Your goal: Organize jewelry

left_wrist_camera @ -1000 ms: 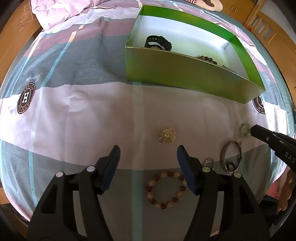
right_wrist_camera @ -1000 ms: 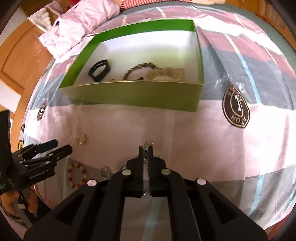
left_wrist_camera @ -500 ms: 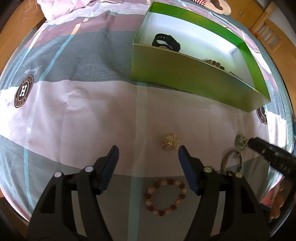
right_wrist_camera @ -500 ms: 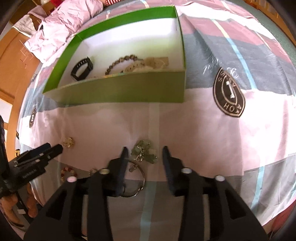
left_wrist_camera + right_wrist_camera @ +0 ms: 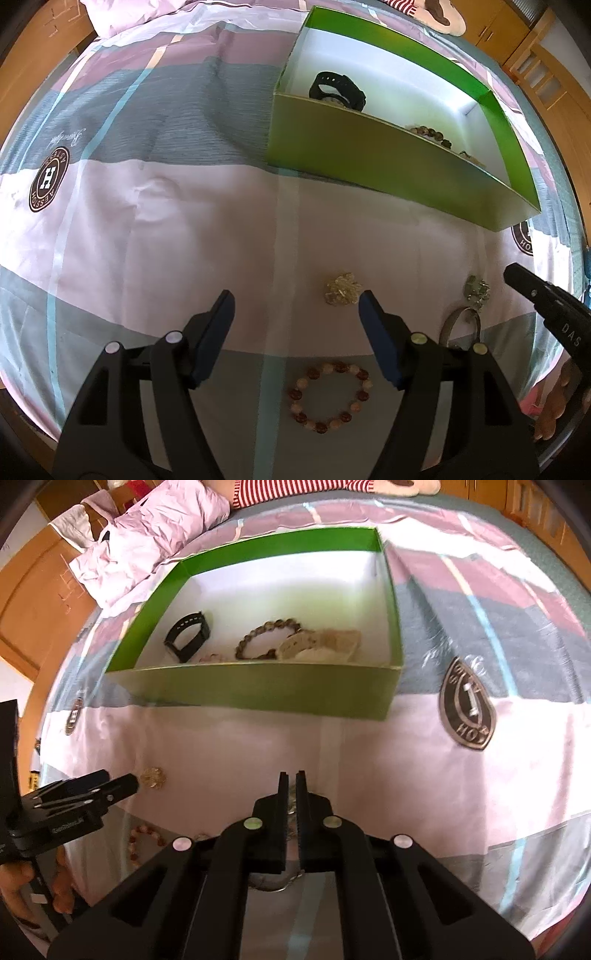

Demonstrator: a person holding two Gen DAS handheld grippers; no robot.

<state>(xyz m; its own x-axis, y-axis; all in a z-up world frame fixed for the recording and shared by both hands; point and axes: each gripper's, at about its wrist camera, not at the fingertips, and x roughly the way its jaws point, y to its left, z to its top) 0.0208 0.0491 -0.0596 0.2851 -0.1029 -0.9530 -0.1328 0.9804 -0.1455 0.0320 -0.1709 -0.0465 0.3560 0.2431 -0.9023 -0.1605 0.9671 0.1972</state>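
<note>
A bedspread [image 5: 177, 236] in wide pink, grey and maroon bands with thin pale-blue stripes and round brown crests covers the bed, and everything lies on it. Wooden furniture lines the room beyond the bed's edges, a rumpled pink pillow [image 5: 155, 542] sits at the far left corner, and a red-and-white striped sleeve [image 5: 295, 491] shows past the far edge.

A green box [image 5: 388, 177] with a white inside stands toward the far edge. In it lie a black watch [image 5: 188, 635], a dark bead bracelet [image 5: 266, 637] and some pale pieces against the near wall that are hard to make out; from the left wrist view the near wall hides most of them.

On the pink band nearer the near edge lie a small gold brooch [image 5: 341, 290], a beaded bracelet [image 5: 328, 397] of brown and cream beads, and a metal ring with a green charm cluster [image 5: 476, 291].

The left gripper [image 5: 295, 306] hangs above the beaded bracelet, its blue-padded jaws opening with nothing between them. The right gripper [image 5: 291, 779] is clenched; the ring's charm cluster sits in the narrow slit between its fingers, so it appears to be pinching it, though the fingers cover most of the piece and the ring itself shows only as an arc beneath them. A hand [image 5: 22, 890] holding the left gripper is cut off at the frame's edge.
</note>
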